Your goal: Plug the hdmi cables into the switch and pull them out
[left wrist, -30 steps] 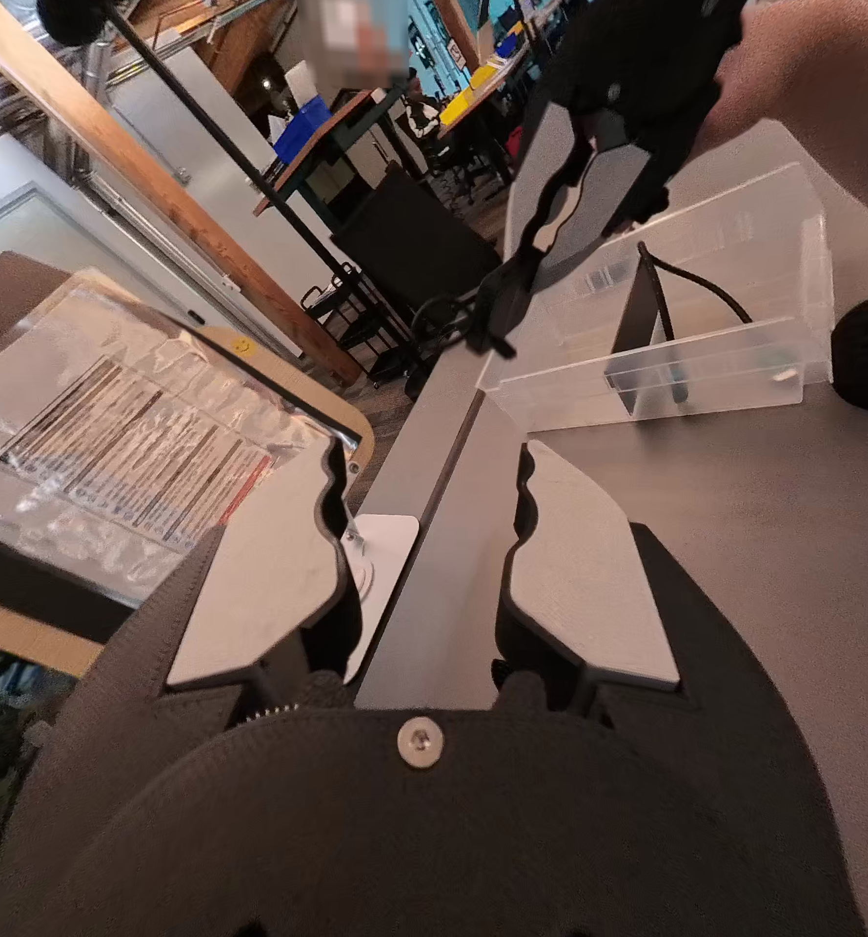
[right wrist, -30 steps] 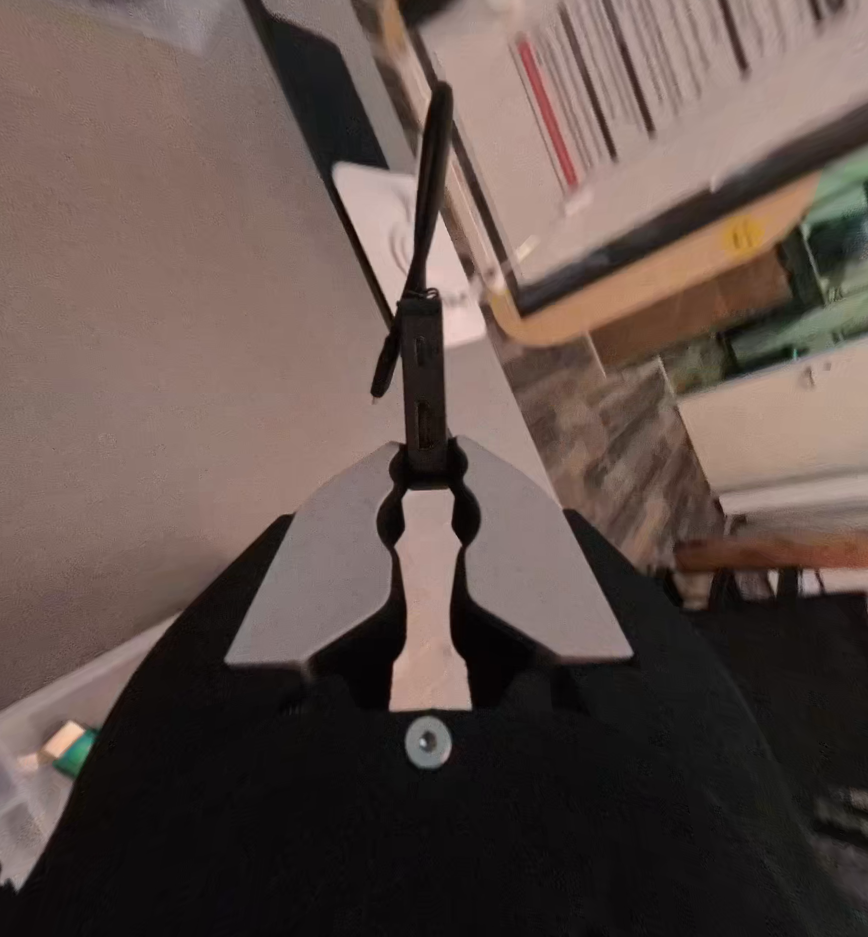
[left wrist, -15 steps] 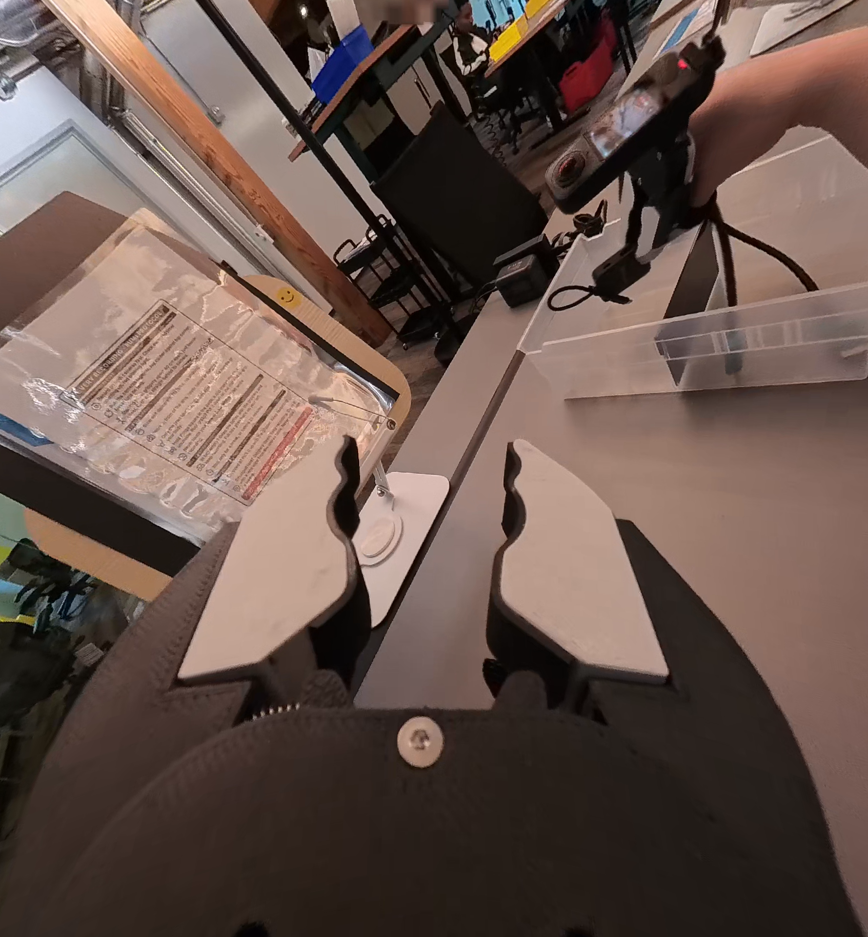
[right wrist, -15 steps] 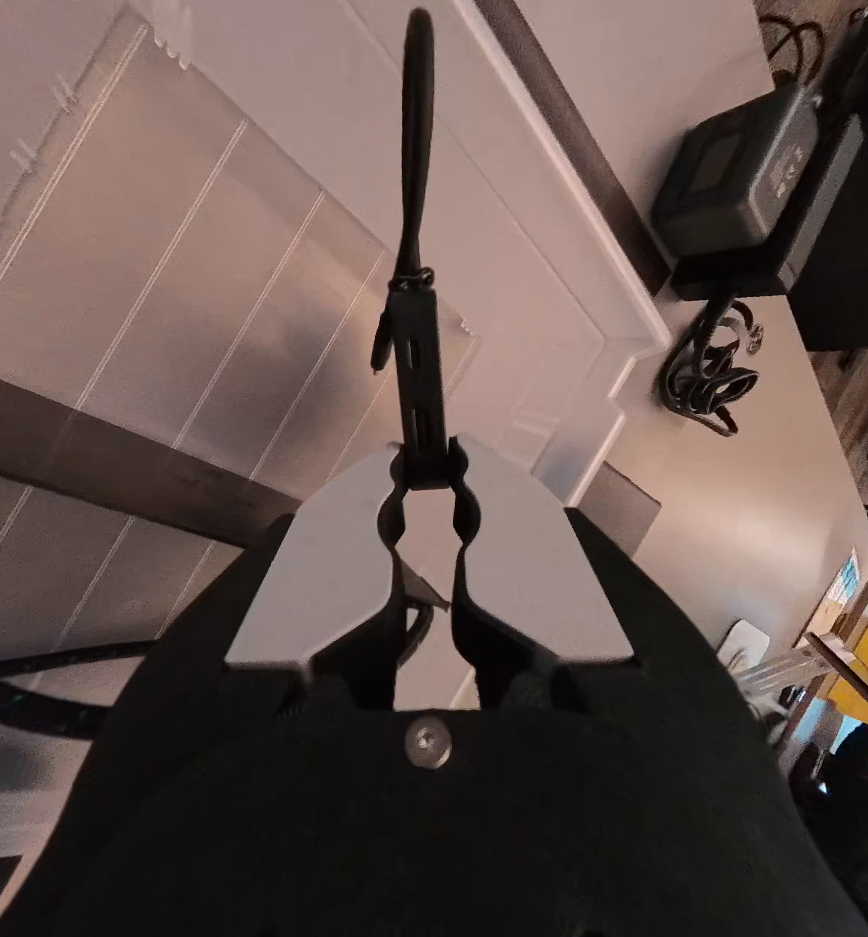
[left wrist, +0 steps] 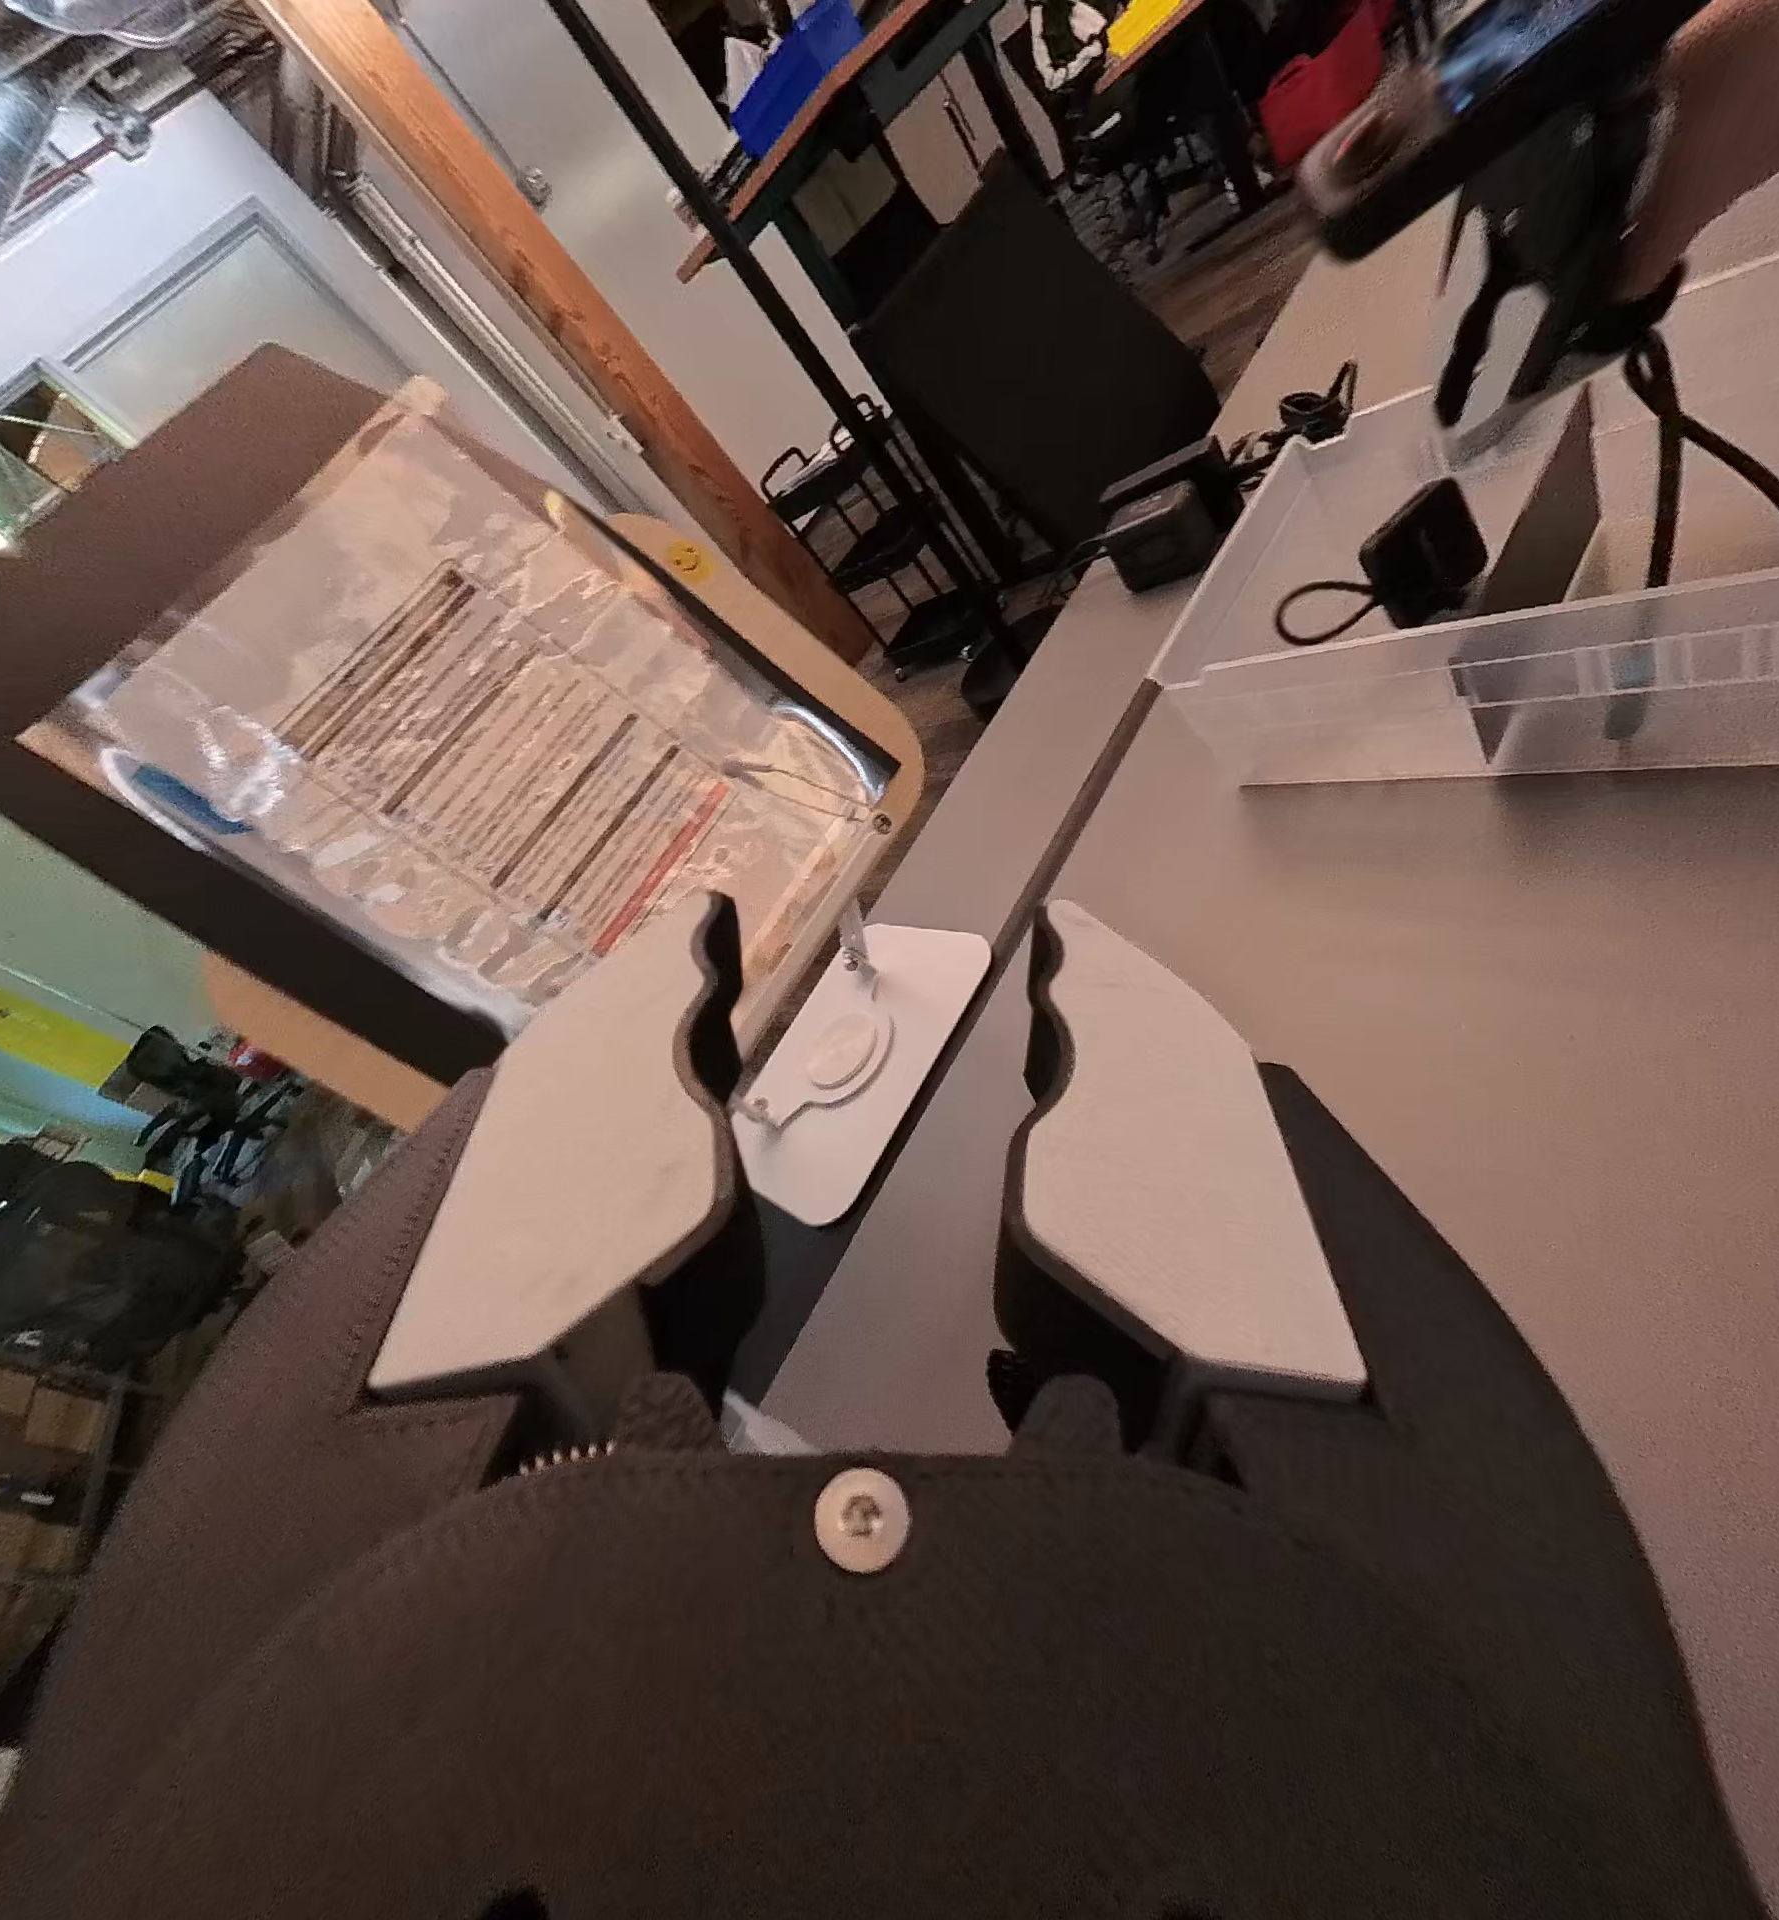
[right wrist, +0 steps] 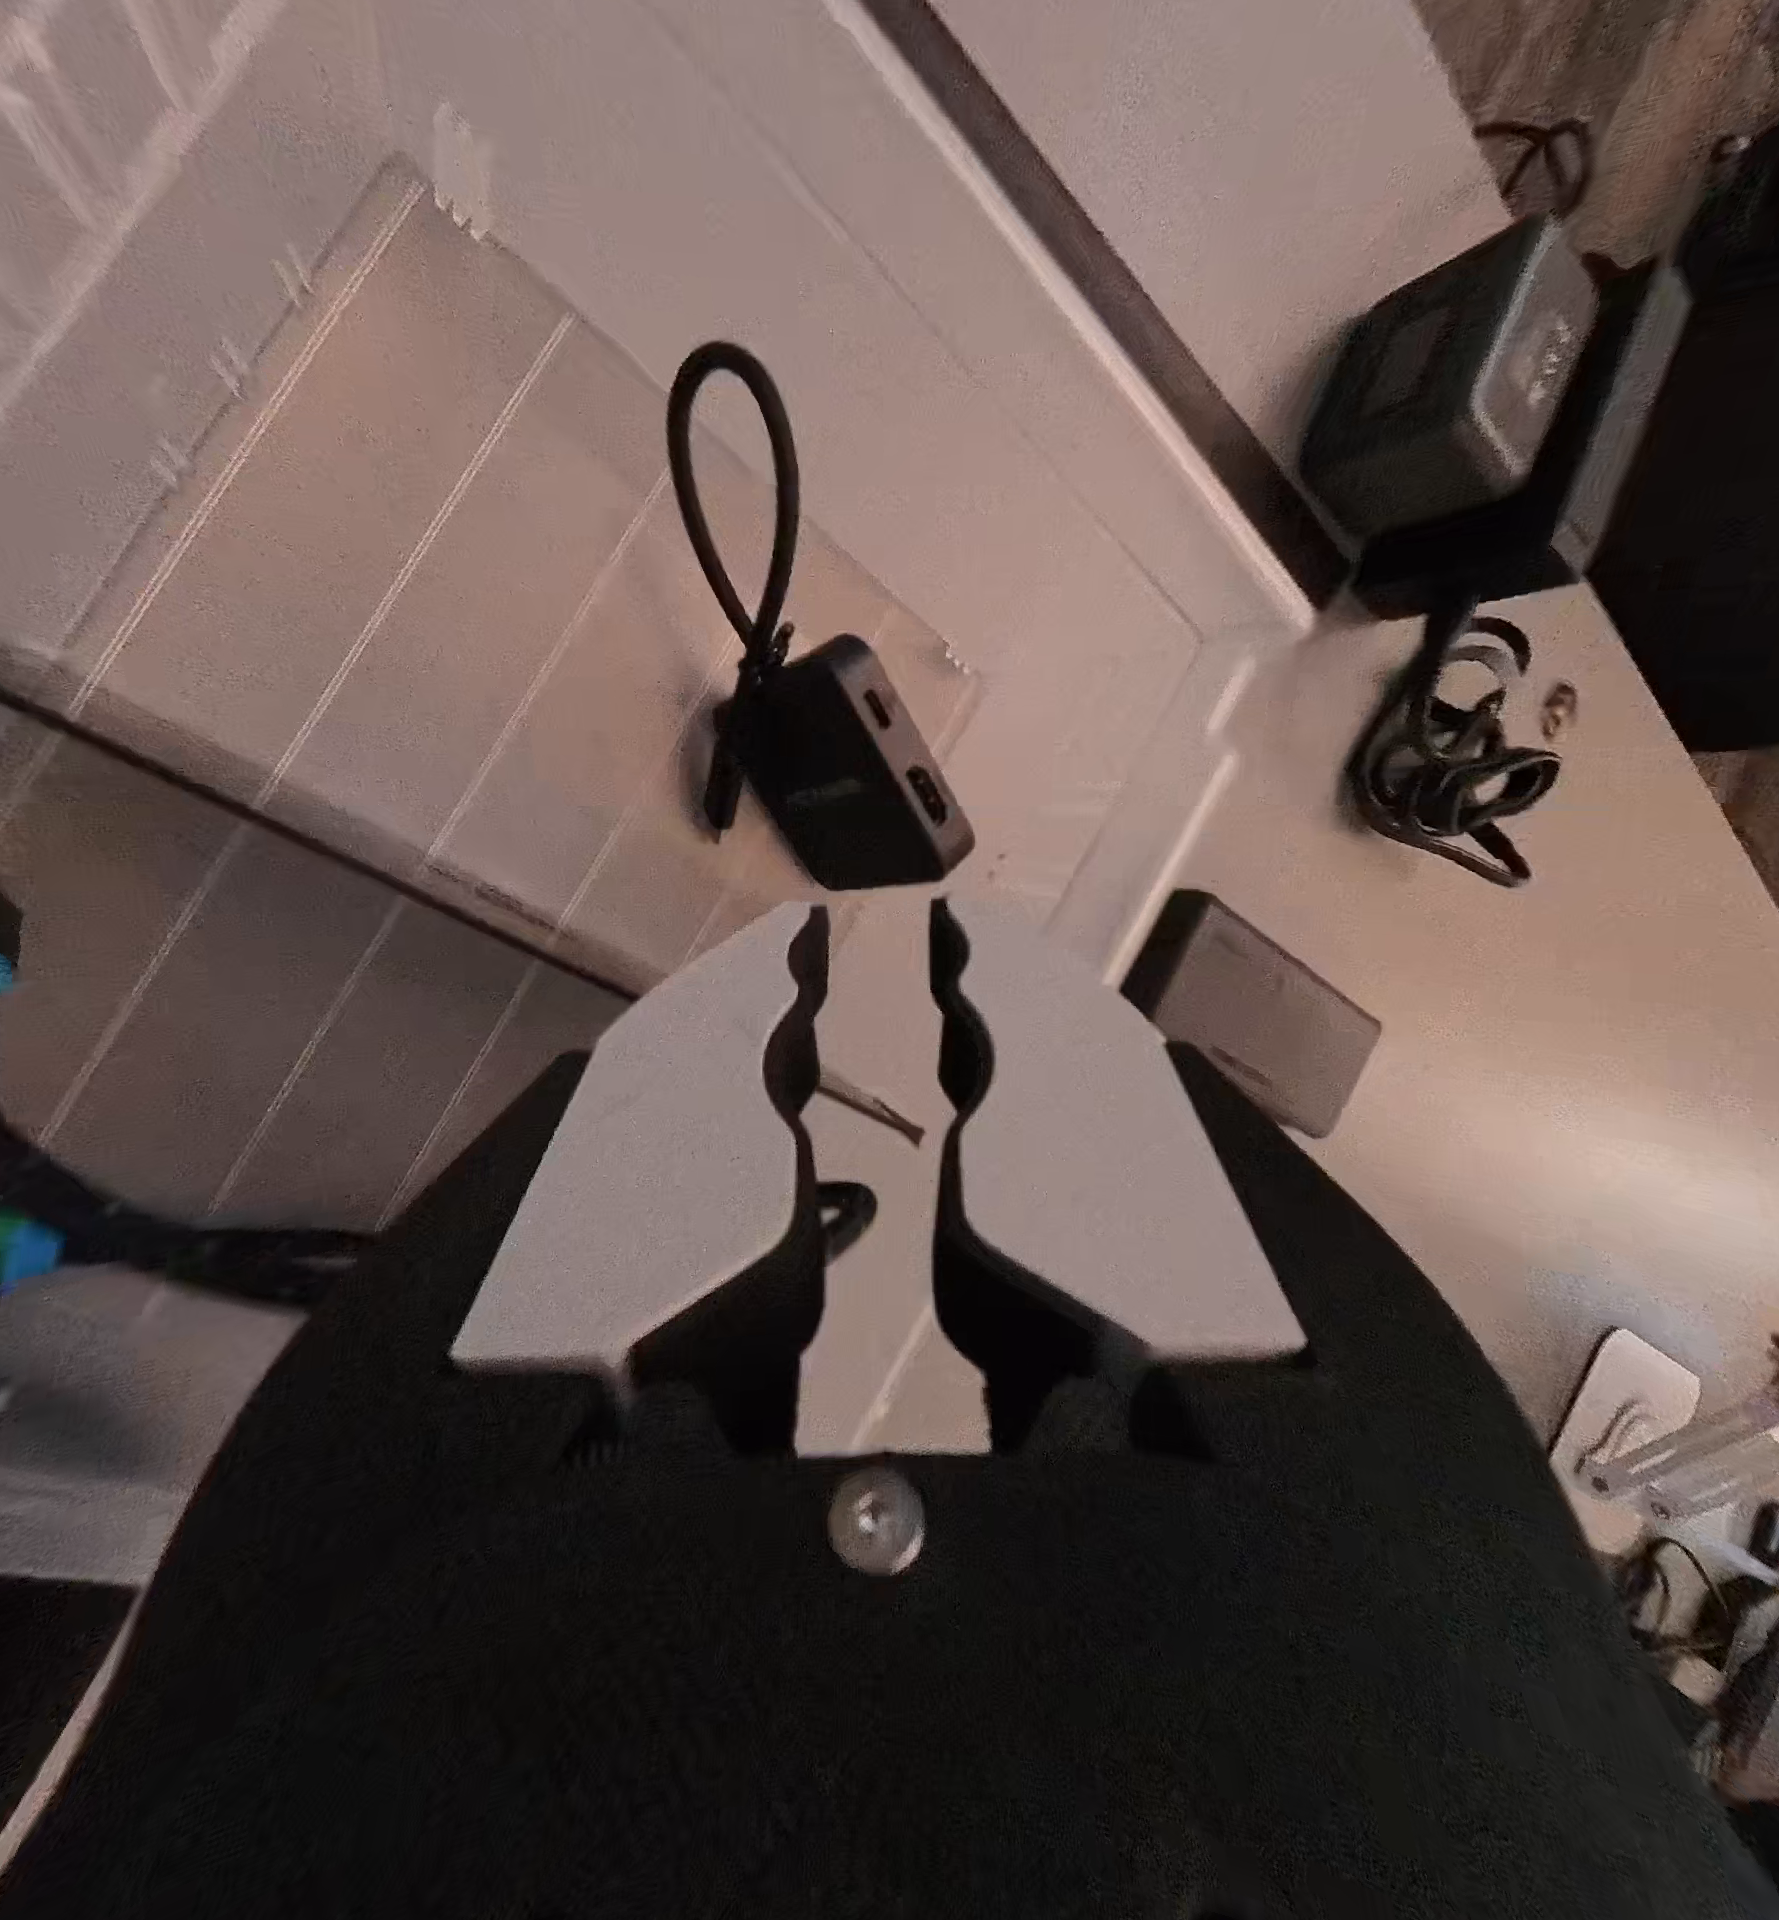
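Observation:
The switch [right wrist: 854, 769] is a small flat black box with a short looped lead [right wrist: 729, 499]. It sits free in the clear plastic bin [right wrist: 365, 436], just past my right gripper's tips. My right gripper [right wrist: 877, 920] is open and empty above it. A braided black HDMI cable [right wrist: 33, 1195] with a green and blue plug lies in the bin at the left. In the left wrist view my left gripper [left wrist: 880, 925] is open and empty over the table edge. The switch [left wrist: 1425, 551], the bin [left wrist: 1487, 665] and the right gripper [left wrist: 1477, 384] show at the far right.
A grey divider [left wrist: 1550, 509] splits the bin. A black power box [right wrist: 1436, 405], a coiled black cord [right wrist: 1446, 769] and a grey block [right wrist: 1259, 1039] lie on the grey table beside the bin. A white stand base [left wrist: 864, 1060] holds a laminated sheet [left wrist: 469, 727] at the table's edge.
My right gripper carried the switch from the table edge to over the bin, then opened. The switch dropped free into the bin. My left gripper stayed open and only tilted a little.

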`<state>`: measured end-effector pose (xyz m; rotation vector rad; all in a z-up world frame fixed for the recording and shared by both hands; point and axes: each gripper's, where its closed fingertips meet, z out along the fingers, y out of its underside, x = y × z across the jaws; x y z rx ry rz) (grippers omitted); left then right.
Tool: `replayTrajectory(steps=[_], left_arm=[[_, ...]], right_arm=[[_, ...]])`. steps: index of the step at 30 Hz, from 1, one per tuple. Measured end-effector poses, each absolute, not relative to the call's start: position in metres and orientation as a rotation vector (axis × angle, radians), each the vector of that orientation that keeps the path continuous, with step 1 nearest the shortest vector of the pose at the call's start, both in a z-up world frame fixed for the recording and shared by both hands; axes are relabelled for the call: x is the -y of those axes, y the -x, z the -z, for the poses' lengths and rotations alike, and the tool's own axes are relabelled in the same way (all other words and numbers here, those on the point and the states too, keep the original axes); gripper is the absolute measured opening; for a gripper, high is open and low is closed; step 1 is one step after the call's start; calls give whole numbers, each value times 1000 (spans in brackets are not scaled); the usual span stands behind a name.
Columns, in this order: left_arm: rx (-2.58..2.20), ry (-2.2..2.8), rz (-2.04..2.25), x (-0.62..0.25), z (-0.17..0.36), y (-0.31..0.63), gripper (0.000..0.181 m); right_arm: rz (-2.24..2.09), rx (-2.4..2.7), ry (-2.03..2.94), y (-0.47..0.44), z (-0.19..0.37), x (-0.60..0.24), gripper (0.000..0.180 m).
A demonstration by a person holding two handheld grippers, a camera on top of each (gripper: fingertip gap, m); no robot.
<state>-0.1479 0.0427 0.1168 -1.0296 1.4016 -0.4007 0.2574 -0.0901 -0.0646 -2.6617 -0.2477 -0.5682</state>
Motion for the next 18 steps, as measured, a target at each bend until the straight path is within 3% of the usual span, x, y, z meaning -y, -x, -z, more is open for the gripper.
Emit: replayTrajectory(steps=[4,7,15,18], left_arm=[[-1325,1039,400,-50,-135,171,52],[-1268,1044,402,-54,-147,188,50],[-1184,1071,338,-68,-160,222,49],[-1123,1117,301,-80,-164,242,48]], right_arm=[[584,56,2592,-263,33,124,25],[435,-136,2670,-263,44,161,31],[46,-362,2716,-266,89,187,9],[43,-380,2714,-273,89,187,9]])
